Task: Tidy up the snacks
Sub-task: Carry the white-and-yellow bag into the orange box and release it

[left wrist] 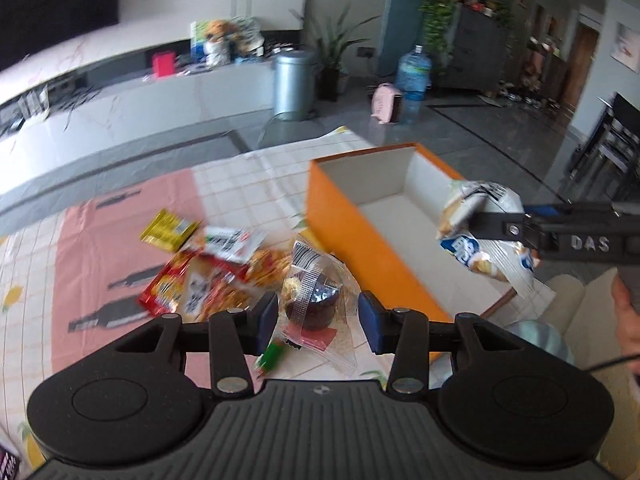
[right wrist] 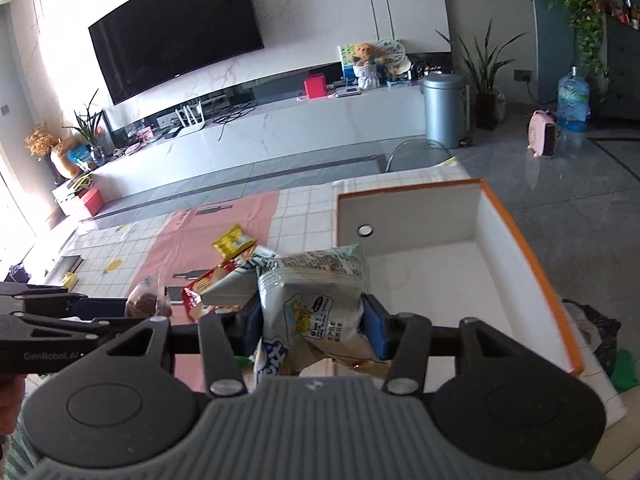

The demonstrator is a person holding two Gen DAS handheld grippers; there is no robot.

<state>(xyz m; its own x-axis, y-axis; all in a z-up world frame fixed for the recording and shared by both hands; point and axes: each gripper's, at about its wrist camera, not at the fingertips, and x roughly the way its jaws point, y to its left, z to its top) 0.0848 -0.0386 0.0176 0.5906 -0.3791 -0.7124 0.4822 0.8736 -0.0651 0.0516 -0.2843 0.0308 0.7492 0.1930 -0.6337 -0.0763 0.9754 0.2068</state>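
Orange box [left wrist: 344, 216]: rectangular cardboard, white matte inside, open top, standing on the surface [left wrist: 248, 184], which wears a smooth cloth of white grid squares and pink panels.

Right gripper [right wrist: 312, 316]: blue pads clamped on a crinkled white foil snack bag [right wrist: 316, 292], puffy, printed with blue lettering. In the left wrist view the bag [left wrist: 480, 232] hangs above the box's near end, with the right gripper [left wrist: 486, 226] reaching in level from the right of the box.

Left gripper [left wrist: 318, 318]: jaws apart, holding nothing, lowered over a clear plastic wrapper [left wrist: 316, 296] with a round dark cake inside. The wrapper lies on the surface just left of the box, between the two pads; whether they touch it cannot be told.

Further left of the box: a loose heap of glossy red packets [left wrist: 200, 276] and one yellow foil packet [left wrist: 168, 230], flat on the pink cloth.
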